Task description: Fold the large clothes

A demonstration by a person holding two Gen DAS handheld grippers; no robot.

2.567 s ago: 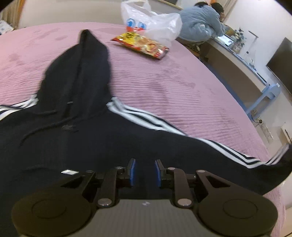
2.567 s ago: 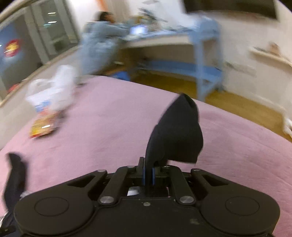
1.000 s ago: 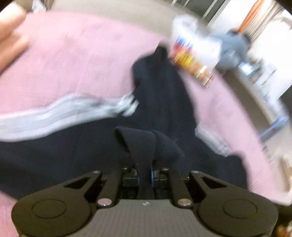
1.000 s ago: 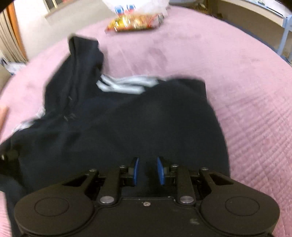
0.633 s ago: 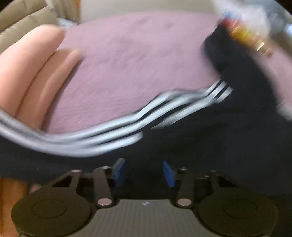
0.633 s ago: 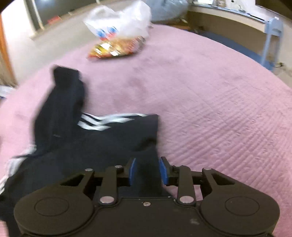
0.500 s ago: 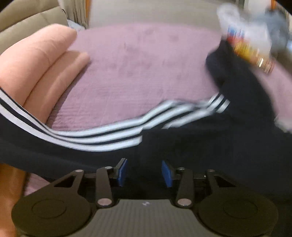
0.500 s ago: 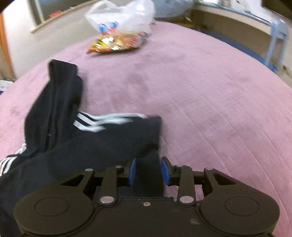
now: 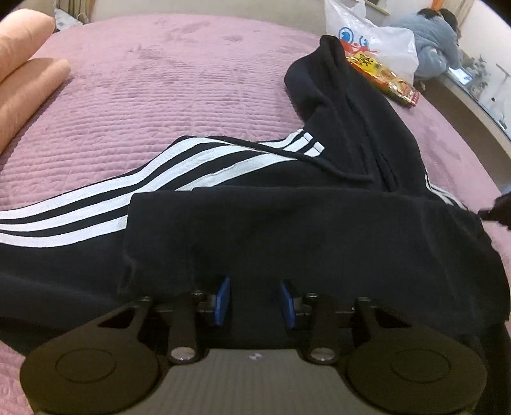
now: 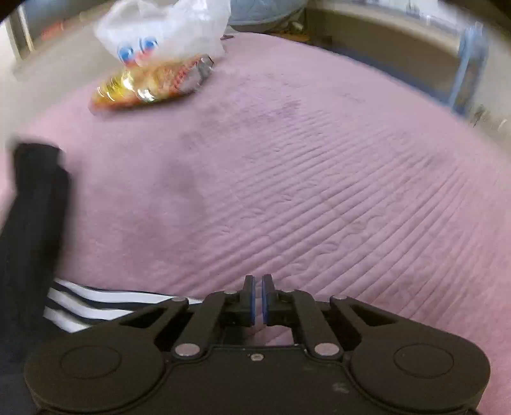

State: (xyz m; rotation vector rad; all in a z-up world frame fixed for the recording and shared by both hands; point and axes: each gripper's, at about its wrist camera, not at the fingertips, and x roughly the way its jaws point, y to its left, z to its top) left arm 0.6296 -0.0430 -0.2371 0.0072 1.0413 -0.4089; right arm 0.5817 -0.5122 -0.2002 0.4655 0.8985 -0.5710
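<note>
Left claw (image 9: 254,300) closing over my black hoodie (image 9: 287,230), nothing pinched | right claw (image 10: 258,298) shut, empty | risk: snagging one layer, dragging fold apart across bed (image 10: 319,191)

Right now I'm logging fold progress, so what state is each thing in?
Hoodie: spread on the bedspread, one part folded over its body, hood flat, striped sleeve stretched out.
Left gripper: jaws closing, fabric between the pads, not pinched.
Right gripper: shut, empty, over bare bedspread.
Plastic bag: crumpled, lying at the far edge.
Snack packet: lying flat beside the bag.
</note>
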